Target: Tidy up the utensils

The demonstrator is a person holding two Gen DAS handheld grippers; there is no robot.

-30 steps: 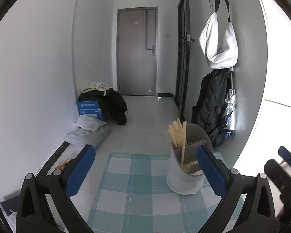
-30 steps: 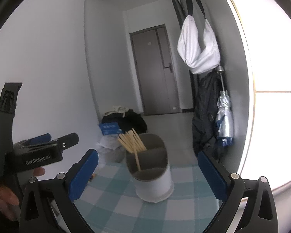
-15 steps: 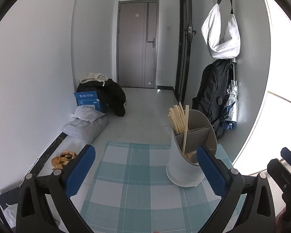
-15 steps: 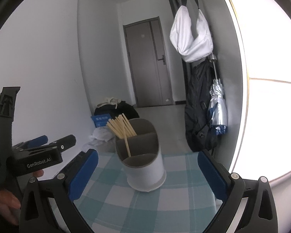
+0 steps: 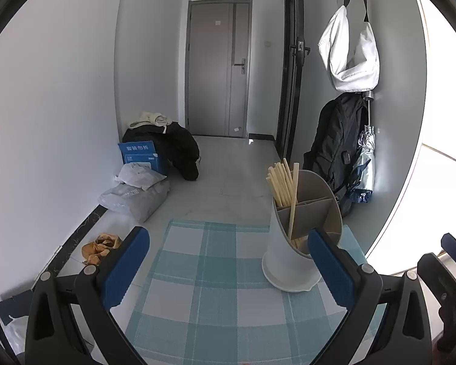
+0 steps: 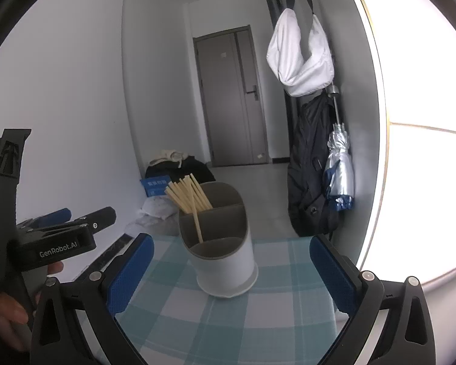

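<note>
A white utensil holder [image 5: 291, 261] with grey inner compartments stands on a teal checked cloth [image 5: 215, 298]. Several wooden chopsticks [image 5: 281, 184] stand in its far compartment, and one leans into a nearer compartment. It also shows in the right wrist view [image 6: 225, 261], with the chopsticks [image 6: 188, 196]. My left gripper [image 5: 228, 264] is open and empty, with the holder just inside its right finger. My right gripper [image 6: 231, 273] is open and empty, with the holder between its fingers, further out. The left gripper also shows at the left of the right wrist view [image 6: 76, 222].
The cloth-covered table [image 6: 301, 313] ends near the holder. Beyond it, on the floor, lie bags [image 5: 136, 194], a blue box [image 5: 139, 153] and dark clothes [image 5: 173, 149]. A backpack [image 5: 334, 146] and an umbrella [image 5: 364, 164] hang on the right wall.
Both views have tipped down a little, so more of the cloth shows. The holder sits closer to centre between the right gripper's fingers. Both grippers stay open.
</note>
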